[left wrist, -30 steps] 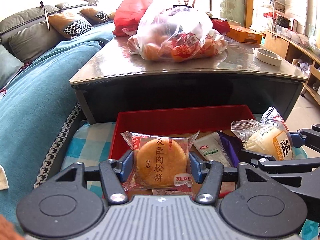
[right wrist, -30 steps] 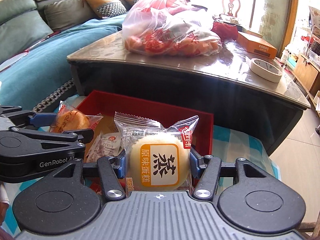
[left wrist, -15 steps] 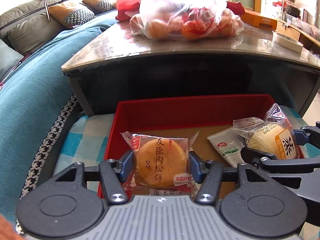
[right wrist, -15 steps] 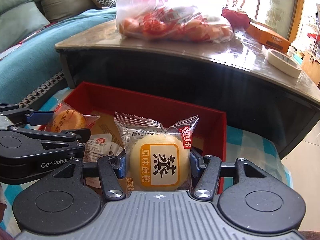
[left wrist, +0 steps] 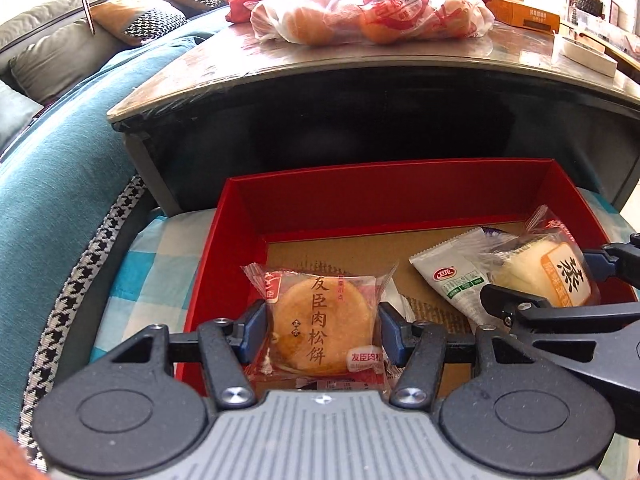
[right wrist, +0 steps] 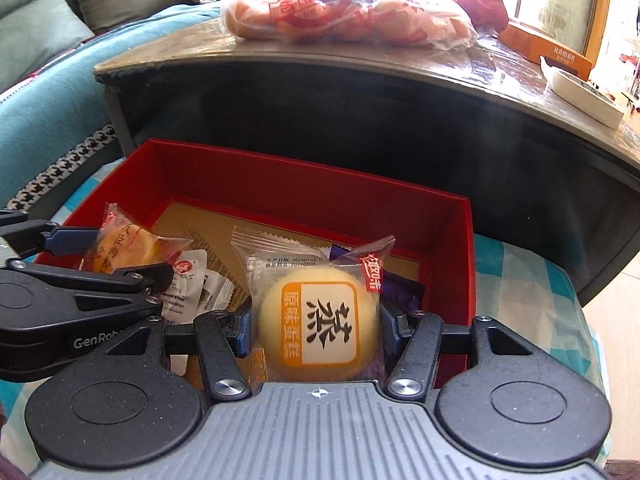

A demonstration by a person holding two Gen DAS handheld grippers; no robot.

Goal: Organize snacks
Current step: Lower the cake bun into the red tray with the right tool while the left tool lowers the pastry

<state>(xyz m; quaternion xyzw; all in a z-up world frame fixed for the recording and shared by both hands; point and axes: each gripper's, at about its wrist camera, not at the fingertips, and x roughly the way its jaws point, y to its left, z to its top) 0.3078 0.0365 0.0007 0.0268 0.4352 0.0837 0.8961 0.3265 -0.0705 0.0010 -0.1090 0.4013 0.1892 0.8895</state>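
My left gripper [left wrist: 322,330] is shut on a wrapped golden pork floss cake [left wrist: 320,324] and holds it over the near left part of a red box [left wrist: 384,192]. My right gripper [right wrist: 318,328] is shut on a wrapped pale steamed cake [right wrist: 318,326] with an orange label, over the near right part of the red box [right wrist: 312,196]. Each gripper shows in the other's view: the right one [left wrist: 560,280] with its cake [left wrist: 548,276], the left one [right wrist: 108,256] with its cake [right wrist: 124,250]. Small white sachets [left wrist: 452,280] and a purple packet [right wrist: 400,292] lie on the box's cardboard floor.
The box sits on a blue-checked cloth [left wrist: 156,268]. Right behind it stands a dark coffee table [left wrist: 360,76] with a plastic bag of snacks [left wrist: 372,12], an orange carton [right wrist: 556,50] and a tape roll [right wrist: 588,96]. A teal sofa [left wrist: 60,152] lies to the left.
Both grippers have moved forward and down toward the red box, each still holding its cake. The box floor and the table edge now look closer.
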